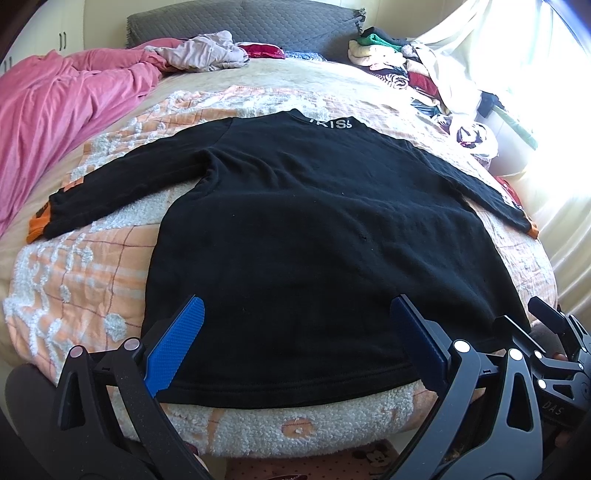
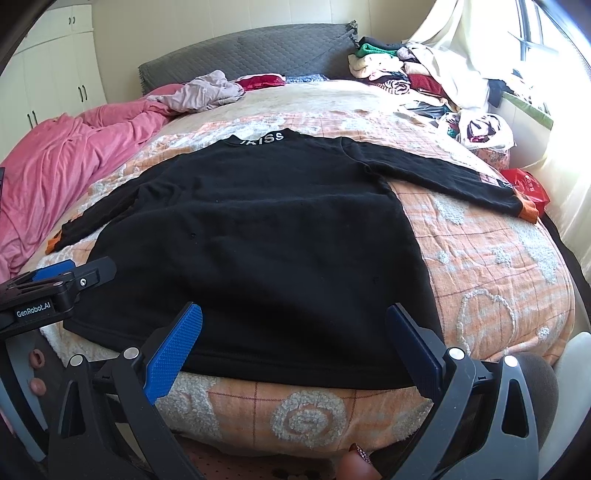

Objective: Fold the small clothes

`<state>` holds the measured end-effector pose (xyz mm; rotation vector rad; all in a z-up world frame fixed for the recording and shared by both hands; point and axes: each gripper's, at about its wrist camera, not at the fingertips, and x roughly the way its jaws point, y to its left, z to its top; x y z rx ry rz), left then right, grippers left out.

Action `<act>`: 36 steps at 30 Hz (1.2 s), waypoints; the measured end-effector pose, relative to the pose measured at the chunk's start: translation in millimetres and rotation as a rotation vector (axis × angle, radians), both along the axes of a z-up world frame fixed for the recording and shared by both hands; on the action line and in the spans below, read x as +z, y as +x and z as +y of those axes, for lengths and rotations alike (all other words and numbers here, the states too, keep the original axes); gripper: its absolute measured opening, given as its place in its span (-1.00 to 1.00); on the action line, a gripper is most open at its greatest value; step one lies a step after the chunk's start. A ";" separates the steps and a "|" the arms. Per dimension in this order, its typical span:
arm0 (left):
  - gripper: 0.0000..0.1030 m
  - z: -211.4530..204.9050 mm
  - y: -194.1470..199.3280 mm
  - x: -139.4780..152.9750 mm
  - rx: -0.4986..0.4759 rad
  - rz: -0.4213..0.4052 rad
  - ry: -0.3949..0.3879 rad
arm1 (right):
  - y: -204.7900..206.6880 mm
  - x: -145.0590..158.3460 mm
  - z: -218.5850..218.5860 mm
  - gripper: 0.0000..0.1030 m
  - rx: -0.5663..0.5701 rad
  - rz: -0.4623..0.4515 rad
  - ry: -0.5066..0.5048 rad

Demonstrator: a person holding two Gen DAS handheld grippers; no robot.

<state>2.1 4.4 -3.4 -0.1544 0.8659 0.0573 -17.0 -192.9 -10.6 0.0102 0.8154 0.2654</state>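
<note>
The left claw (image 1: 295, 339) stands spread wide, its blue textured fingers (image 1: 175, 347) apart over the near hem of the black long-sleeved fleece sweater (image 1: 303, 229), pinching nothing. The right claw (image 2: 293, 345) is spread the same way, one blue finger (image 2: 173, 352) and one darker finger to either side of the hem, with nothing between them. In the right wrist view the left claw's black body shows at the left edge, just beside the sweater's near left corner; in the left wrist view part of the right claw's black frame shows at the lower right.

The sweater lies flat and face down on the bed, hem nearest the cameras, collar farthest, with white lettering (image 1: 331, 124) on the collar band. Both sleeves are stretched out sideways, each ending in an orange cuff (image 2: 529, 212). Under it is an orange-and-white checked fleece blanket with fluffy raised patches (image 2: 487, 266) that covers the near part of the bed.

To the left lies a rumpled pink duvet (image 1: 55, 110), and a crumpled pale lilac garment (image 1: 207, 51) rests near the grey quilted headboard (image 1: 243, 22). A heap of mixed coloured clothes (image 1: 402, 70) sits at the far right corner beside a white curtain (image 1: 491, 48). A red plastic bag (image 2: 526, 184) lies near the right sleeve's cuff.
</note>
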 end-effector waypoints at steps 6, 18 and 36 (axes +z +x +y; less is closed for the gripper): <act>0.84 -0.9 -1.1 0.2 0.001 -0.001 -0.001 | -0.2 0.0 0.2 0.92 0.000 0.000 -0.003; 0.84 -0.3 -1.6 0.7 0.001 -0.002 -0.002 | -0.4 0.5 1.8 0.92 0.000 0.001 -0.005; 0.84 2.3 4.1 1.8 0.005 0.000 -0.006 | 4.2 -0.1 -1.1 0.92 -0.005 0.007 -0.008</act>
